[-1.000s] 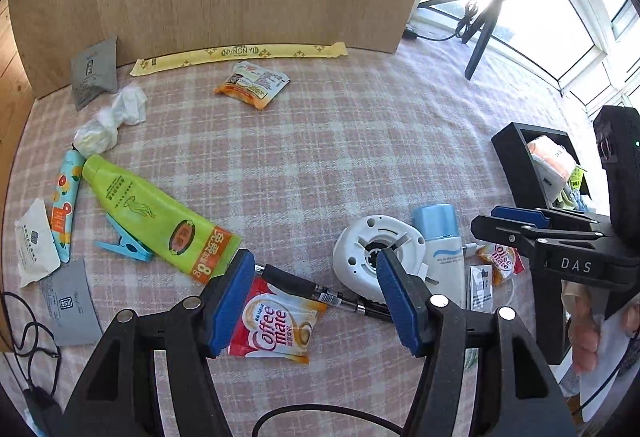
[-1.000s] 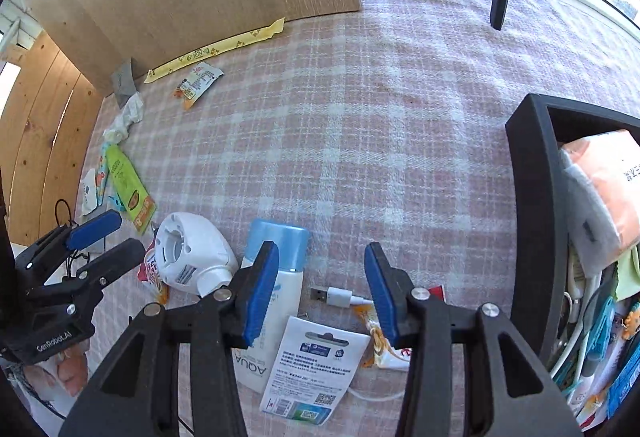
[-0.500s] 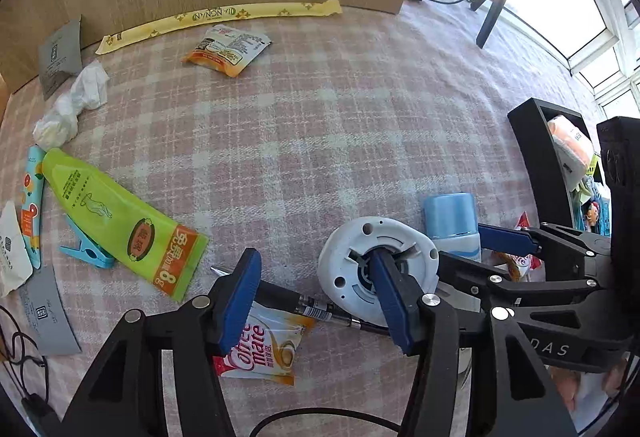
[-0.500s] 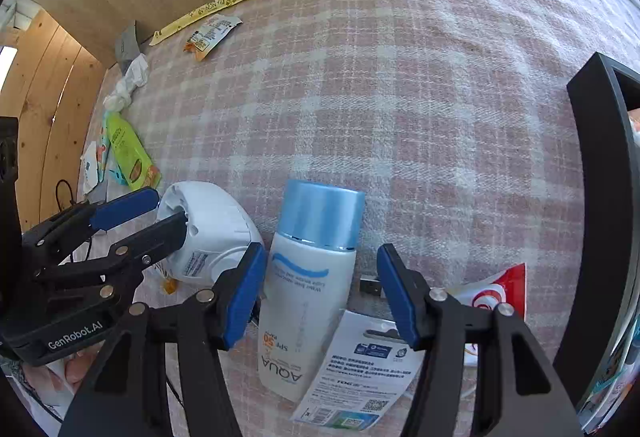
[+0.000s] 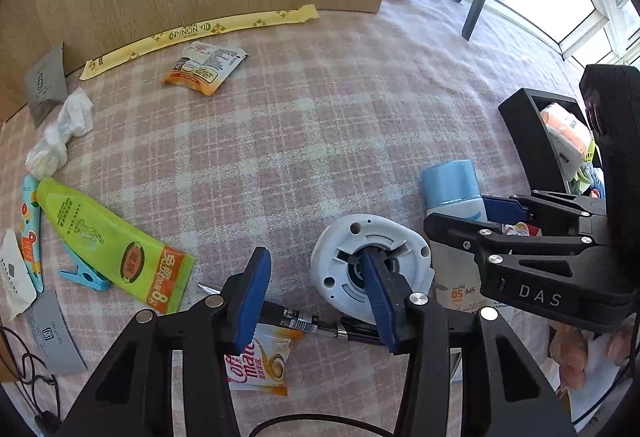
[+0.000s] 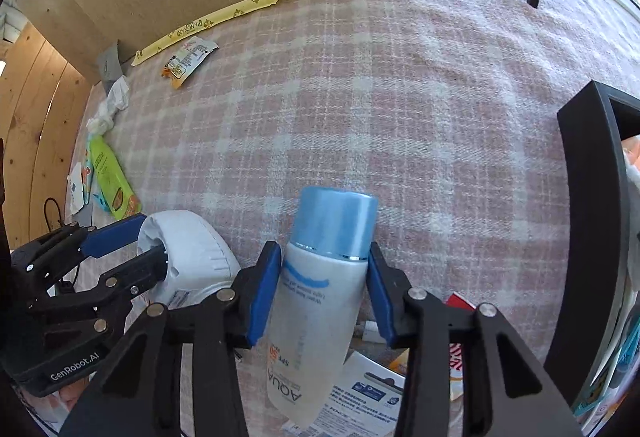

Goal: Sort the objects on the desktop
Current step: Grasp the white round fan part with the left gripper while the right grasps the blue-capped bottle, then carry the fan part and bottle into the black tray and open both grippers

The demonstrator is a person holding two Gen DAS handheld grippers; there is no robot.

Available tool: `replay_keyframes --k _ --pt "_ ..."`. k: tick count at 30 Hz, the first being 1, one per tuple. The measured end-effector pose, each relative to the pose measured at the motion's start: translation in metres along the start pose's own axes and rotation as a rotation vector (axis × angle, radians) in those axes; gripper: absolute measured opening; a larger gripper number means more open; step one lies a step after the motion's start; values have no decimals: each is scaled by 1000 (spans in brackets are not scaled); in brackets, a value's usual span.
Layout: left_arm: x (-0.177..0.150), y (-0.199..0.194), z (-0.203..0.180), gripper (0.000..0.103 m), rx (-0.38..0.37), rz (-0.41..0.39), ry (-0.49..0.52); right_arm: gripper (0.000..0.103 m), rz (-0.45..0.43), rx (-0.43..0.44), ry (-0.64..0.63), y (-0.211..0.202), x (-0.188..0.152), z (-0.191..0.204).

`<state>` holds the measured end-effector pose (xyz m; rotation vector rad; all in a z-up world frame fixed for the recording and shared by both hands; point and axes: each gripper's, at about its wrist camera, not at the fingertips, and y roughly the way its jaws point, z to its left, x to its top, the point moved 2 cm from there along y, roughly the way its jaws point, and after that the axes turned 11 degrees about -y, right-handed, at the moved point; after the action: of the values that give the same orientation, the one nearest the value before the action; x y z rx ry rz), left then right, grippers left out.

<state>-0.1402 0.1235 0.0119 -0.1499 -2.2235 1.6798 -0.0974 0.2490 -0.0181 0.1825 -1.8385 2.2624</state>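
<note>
- The right gripper [image 6: 324,287] is closing around a smooth white bottle [image 6: 316,321] with a blue cap, lying on the checked pink cloth [image 6: 360,97]; the bottle's lower end is hidden by the fingers.
- The left gripper [image 5: 316,293] is closing too; one finger sits inside the hollow of a round white plastic device [image 5: 372,269], the other outside it.
- A black pen [image 5: 312,323] is partly hidden beneath the left gripper.
- The black bin [image 6: 588,237] is cut off by the frame.

A pink-and-white plaid cloth [image 6: 400,97] carries a white bottle [image 6: 320,309] with a light-blue cap [image 6: 334,221], a white round device [image 5: 368,261], a lime-green tube [image 5: 108,241] with an orange end, a yellow strip [image 5: 200,31] and a black bin [image 6: 588,221]; the gripper pads [image 6: 262,293] are blue
</note>
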Motion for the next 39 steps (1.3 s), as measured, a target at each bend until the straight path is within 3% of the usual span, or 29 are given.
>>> replay_keyframes --k 1,2,6,11,15,21,26,34,39 --pt "1 0 0 36 -20 2 -13 43 0 -9 -21 0 -1 2" --pt "1 -1 -1 25 -34 3 -23 42 -5 -15 -20 -1 -2 2" --pt "1 -4 -3 20 -11 -15 -26 38 -27 12 27 -7 -7 -4" --pt "3 -10 6 18 -18 -31 -53 34 -73 36 49 -25 -8 -7" --pt "1 -8 2 18 -14 -34 -16 34 -93 25 45 -27 4 -3" --pt "5 -19 3 18 -21 -78 -58 33 -119 68 86 -38 5 -8" --pt "10 -40 -7 18 -30 -129 -35 32 -175 74 95 -64 1 -16" --pt "13 -72 -57 18 -98 -185 59 31 -271 122 182 -115 -7 -47" --pt "9 -82 -115 18 -151 -183 172 31 -361 76 256 -167 -23 -90"
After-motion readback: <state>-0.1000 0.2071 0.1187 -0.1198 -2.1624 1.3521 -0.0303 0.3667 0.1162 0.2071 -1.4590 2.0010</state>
